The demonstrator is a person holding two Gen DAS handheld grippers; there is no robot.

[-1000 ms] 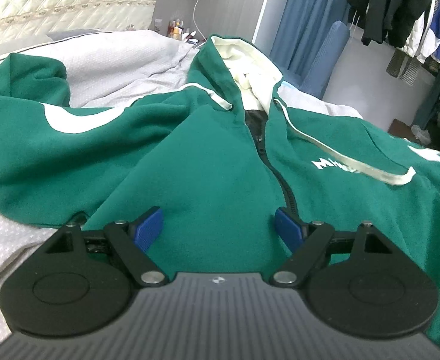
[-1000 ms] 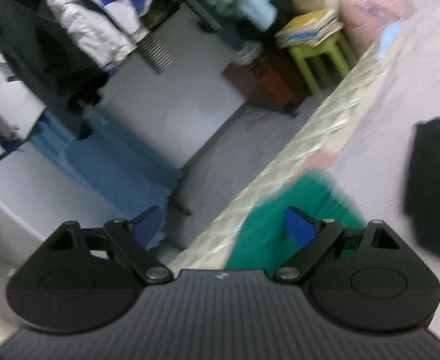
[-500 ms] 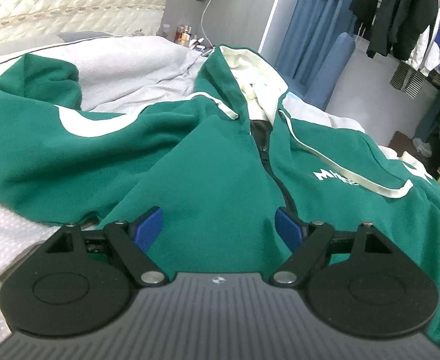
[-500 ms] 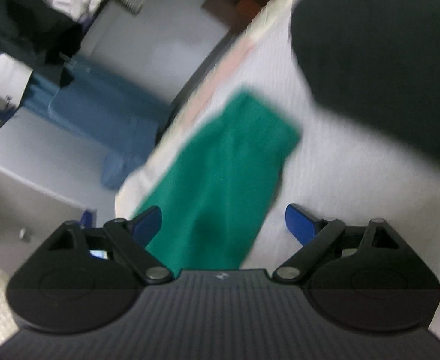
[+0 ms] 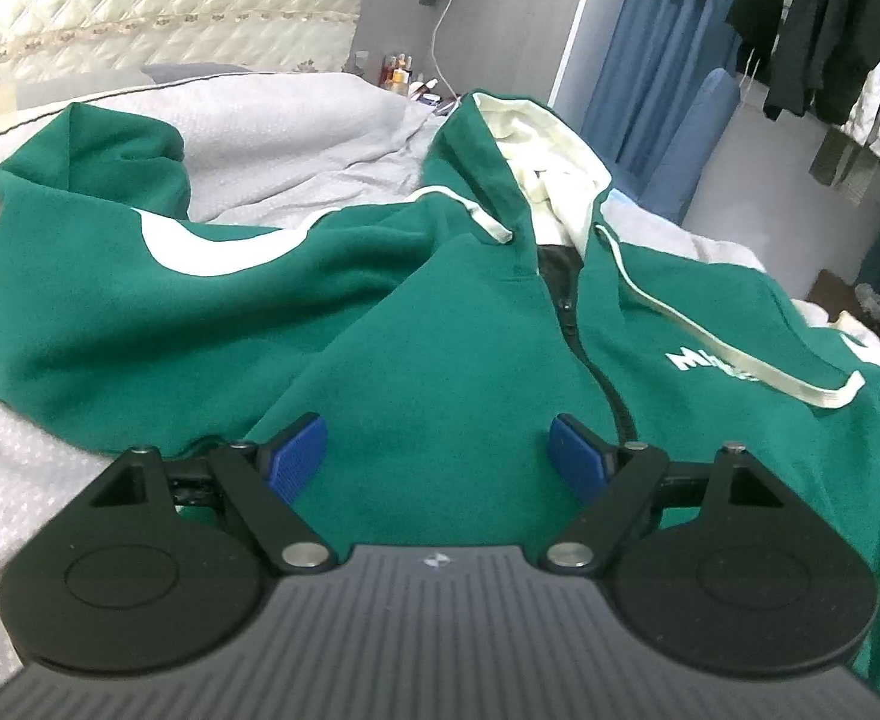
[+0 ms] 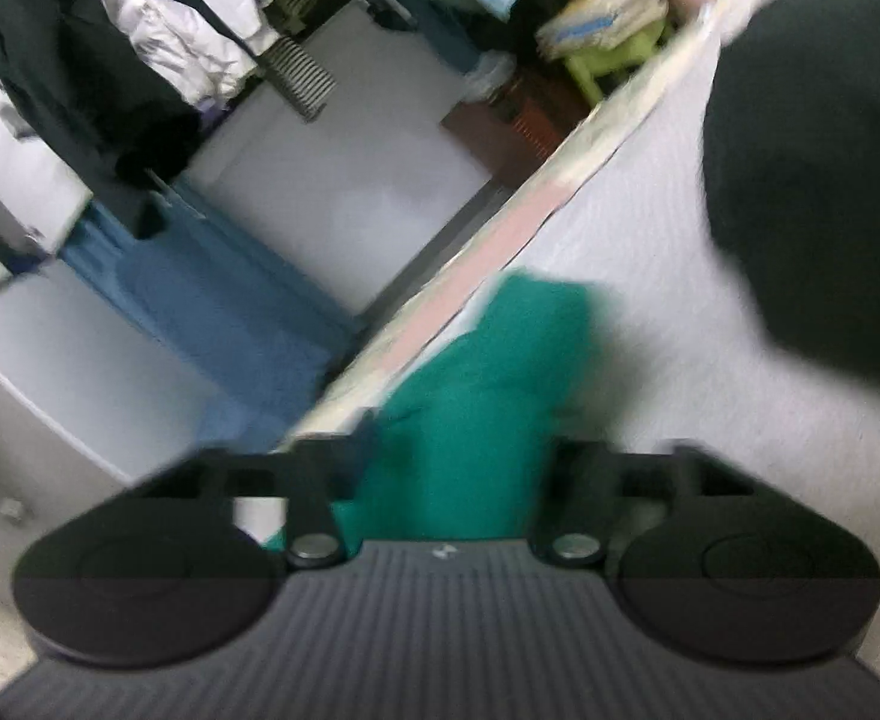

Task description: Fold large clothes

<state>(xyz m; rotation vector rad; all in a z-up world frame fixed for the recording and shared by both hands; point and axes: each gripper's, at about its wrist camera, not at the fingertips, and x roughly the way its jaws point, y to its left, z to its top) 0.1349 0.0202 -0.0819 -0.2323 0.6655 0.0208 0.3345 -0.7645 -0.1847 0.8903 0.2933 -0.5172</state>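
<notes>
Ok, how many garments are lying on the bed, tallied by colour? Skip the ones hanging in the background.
green hoodie: 1
black garment: 1 (blurred, kind unclear)
Total: 2

Bed [image 5: 14,468]: covered by a pale grey-white textured blanket, rumpled into folds toward 12 o'clock in the left wrist view; a padded cream quilted headboard [image 5: 140,0] stands behind it at 11 o'clock

Lying directly on the bed:
- green zip hoodie [image 5: 440,324], spread front-up, cream-lined hood toward 12 o'clock, one sleeve with a white patch bent round toward 10 o'clock, cream drawcords trailing across the chest toward 3 o'clock
- a green sleeve end [image 6: 500,372] of that hoodie, near the bed's edge in the right wrist view, blurred
- dark garment [image 6: 818,180], at 2 o'clock in the right wrist view, apart from the green sleeve, blurred
</notes>
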